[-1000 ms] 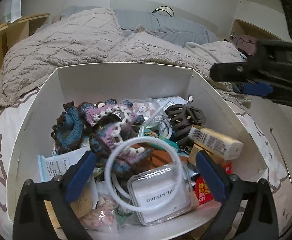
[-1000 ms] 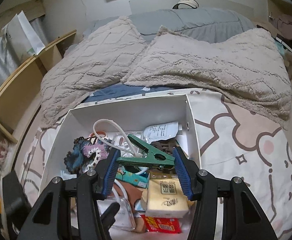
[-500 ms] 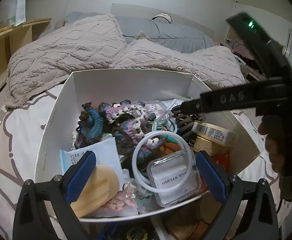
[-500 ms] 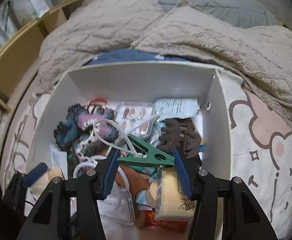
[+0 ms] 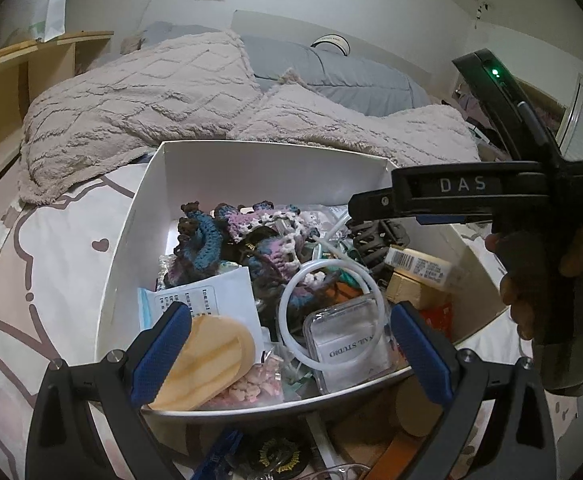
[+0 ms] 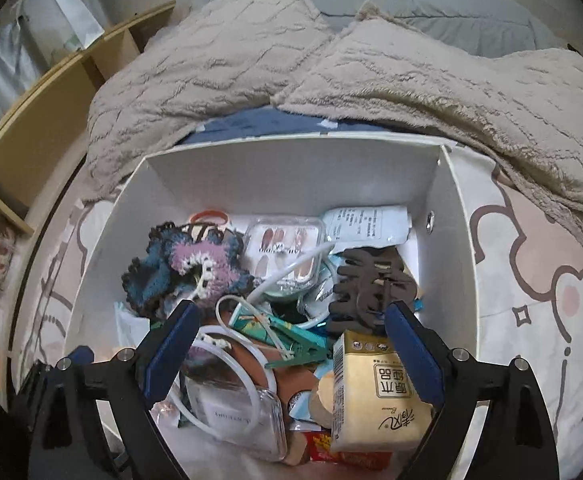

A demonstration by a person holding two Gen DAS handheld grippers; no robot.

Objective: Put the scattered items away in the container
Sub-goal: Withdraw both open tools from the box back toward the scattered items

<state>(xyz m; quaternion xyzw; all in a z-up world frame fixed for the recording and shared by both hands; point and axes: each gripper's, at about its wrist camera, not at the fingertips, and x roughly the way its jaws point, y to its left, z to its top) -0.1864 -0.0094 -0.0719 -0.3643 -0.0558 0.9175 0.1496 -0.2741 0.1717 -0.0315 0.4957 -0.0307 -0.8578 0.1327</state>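
Observation:
A white box (image 6: pixel 291 142) on the bed holds a blue and pink crochet piece (image 6: pixel 187 272), a dark hair claw (image 6: pixel 371 292), a yellow pack (image 6: pixel 375 392), a clear case (image 6: pixel 235 416) and a white ring (image 5: pixel 331 312). My right gripper (image 6: pixel 289 354) hangs over the box, its jaws opening. Between them, untouched by the pads, lies a green clip (image 6: pixel 303 342) with a white tie on the heap. My left gripper (image 5: pixel 287 354) stands open at the box's near rim (image 5: pixel 251 408) with nothing held. A hand (image 5: pixel 551 280) holds the right gripper at the right in the left wrist view.
A beige fuzzy blanket (image 6: pixel 331 64) lies folded behind the box. A wooden shelf (image 6: pixel 31 120) stands at the left. The patterned bedsheet (image 6: pixel 531 280) shows to the right of the box. Small dark items (image 5: pixel 279 456) lie below the box's near rim.
My right gripper has sunk toward the box and opened; the green clip with its white tie has left the pads and lies on the heap. The left gripper drew back slightly.

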